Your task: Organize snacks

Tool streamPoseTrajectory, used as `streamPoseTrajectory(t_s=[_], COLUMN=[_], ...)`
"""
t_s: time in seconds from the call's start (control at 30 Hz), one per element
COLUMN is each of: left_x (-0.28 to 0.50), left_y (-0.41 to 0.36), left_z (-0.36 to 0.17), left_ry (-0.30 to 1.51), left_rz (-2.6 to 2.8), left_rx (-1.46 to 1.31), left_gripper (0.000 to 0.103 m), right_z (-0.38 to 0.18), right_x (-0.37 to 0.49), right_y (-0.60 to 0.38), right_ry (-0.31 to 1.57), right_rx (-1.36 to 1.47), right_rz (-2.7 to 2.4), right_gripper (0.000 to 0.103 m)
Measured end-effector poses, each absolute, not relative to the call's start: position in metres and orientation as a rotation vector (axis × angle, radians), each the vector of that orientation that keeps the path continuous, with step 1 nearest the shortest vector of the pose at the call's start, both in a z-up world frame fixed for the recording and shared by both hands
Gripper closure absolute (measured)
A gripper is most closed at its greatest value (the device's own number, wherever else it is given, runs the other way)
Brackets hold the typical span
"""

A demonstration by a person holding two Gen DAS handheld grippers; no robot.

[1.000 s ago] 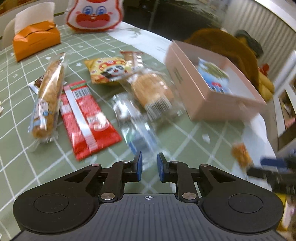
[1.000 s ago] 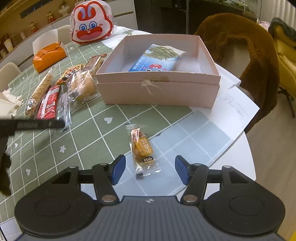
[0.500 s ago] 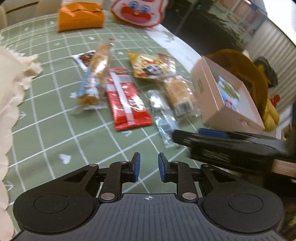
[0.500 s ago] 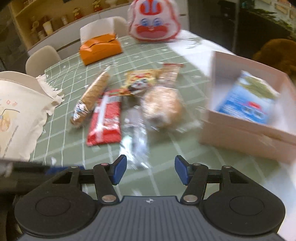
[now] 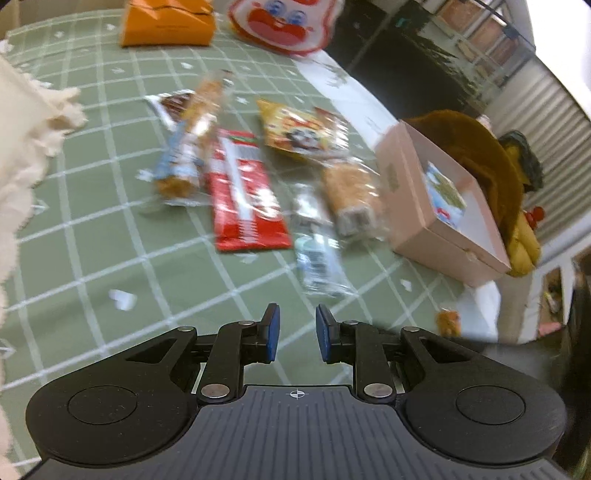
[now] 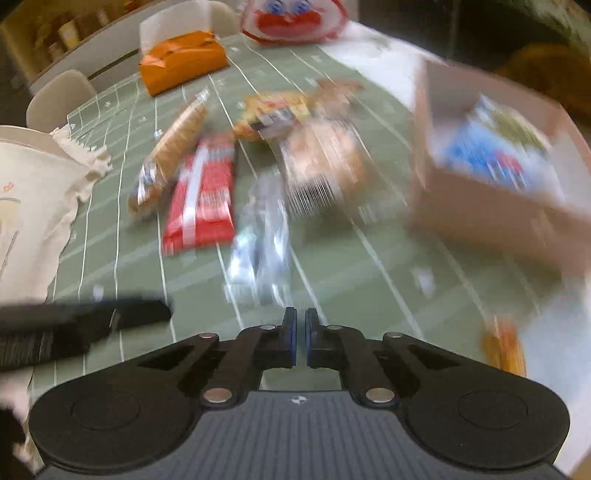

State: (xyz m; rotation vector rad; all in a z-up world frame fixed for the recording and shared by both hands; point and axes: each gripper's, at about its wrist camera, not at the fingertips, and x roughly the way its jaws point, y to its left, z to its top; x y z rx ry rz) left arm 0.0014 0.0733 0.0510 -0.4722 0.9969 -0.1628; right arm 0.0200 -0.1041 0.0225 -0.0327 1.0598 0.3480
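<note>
Both grippers hover over the desk (image 5: 92, 229): left gripper (image 5: 296, 334) jaws slightly apart, right gripper (image 6: 300, 334) jaws nearly together, both empty. Clear-wrapped snack (image 6: 258, 243) lies just ahead, beside the pink box (image 5: 439, 221). Looks light, crinkly, slippery; pinch the sealed end.

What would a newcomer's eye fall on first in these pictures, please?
Probably the red packet lying flat mid-table among a loose row of wrapped snacks, with a yellow cartoon bag just behind it. To the right stands an open pink box already holding one blue packet. At the far edge sit an orange tissue box and a red-and-white bunny bag.
</note>
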Motion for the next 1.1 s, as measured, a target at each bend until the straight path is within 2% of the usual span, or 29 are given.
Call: streamPoseTrajectory(t_s=[0.2, 0.3, 0.37, 0.43, 0.63, 0.77, 1.0, 1.03, 1.1], left_x=[0.023, 0.045, 0.066, 0.086, 0.124, 0.098, 0.053, 0.048, 0.043], left_y=[0.052, 0.053, 0.053, 0.052, 0.035, 0.018, 0.007, 0.011, 0.017], left_z=[0.057, 0.059, 0.057, 0.053, 0.041, 0.04, 0.034, 0.036, 0.04], left_ry=[0.921, 0.89, 0.881, 0.885, 0.912, 0.904, 0.931, 0.929, 0.93], left_rz=[-0.149, -0.102, -0.068, -0.047, -0.087, -0.177, -0.32, -0.303, -0.264], left_rx=[-0.4, -0.382, -0.375, -0.364, -0.247, -0.104, -0.05, -0.078, -0.138], left_gripper=[0.078, 0.078, 0.078, 0.078, 0.078, 0.079, 0.077, 0.077, 0.077], right_z=[0.032, 0.041, 0.045, 0.047, 0.039, 0.032, 0.02, 0.018, 0.017], right_x=[-0.014, -0.017, -0.018, -0.015, -0.001, 0.003, 0.022, 0.024, 0.026], right_y=[-0.14, -0.161, -0.175, -0.189, -0.221, -0.231, -0.218, -0.214, -0.205], right_ry=[1.035, 0.995, 0.974, 0.967, 0.957, 0.934, 0.91, 0.916, 0.931], right_rx=[0.038, 0.054, 0.068, 0.08, 0.061, 0.026, -0.036, -0.043, -0.045], right_rz=[0.321, 0.276, 0.242, 0.217, 0.17, 0.174, 0.204, 0.21, 0.218], right_gripper=[0.097, 0.084, 0.067, 0.064, 0.063, 0.062, 0.061, 0.062, 0.07])
